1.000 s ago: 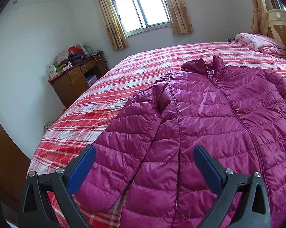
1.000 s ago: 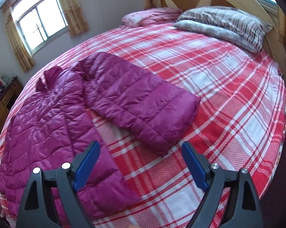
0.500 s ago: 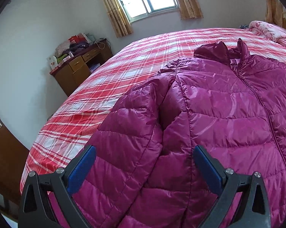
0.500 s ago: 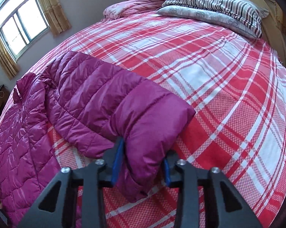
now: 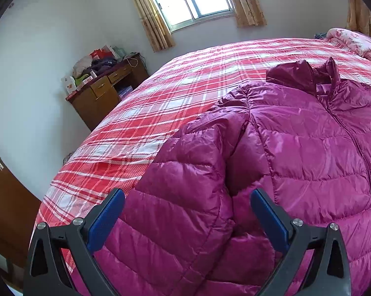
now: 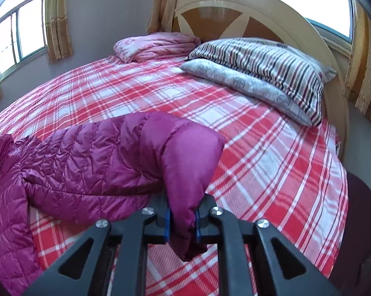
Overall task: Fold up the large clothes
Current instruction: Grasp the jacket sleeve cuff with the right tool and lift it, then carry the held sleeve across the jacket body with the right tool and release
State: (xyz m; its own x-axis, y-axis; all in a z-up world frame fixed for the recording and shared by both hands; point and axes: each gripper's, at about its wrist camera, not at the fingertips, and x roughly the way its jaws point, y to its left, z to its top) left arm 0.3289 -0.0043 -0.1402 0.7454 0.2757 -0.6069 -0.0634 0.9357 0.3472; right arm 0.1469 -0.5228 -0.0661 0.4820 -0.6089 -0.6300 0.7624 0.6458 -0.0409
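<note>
A magenta quilted down jacket lies front-up on the red plaid bed, collar toward the far side. My left gripper is open, its blue pads on either side of the jacket's left sleeve, close above it. In the right wrist view my right gripper is shut on the cuff end of the other sleeve and holds it lifted off the bed. The jacket body shows at the left there.
A wooden desk piled with items stands by the wall past the bed's left edge. Striped and grey pillows and a folded pink quilt lie by the headboard. A brown door is at left.
My right gripper closed fully on the sleeve cuff and raised it off the bed. My left gripper moved lower and closer over the left sleeve, still open.
</note>
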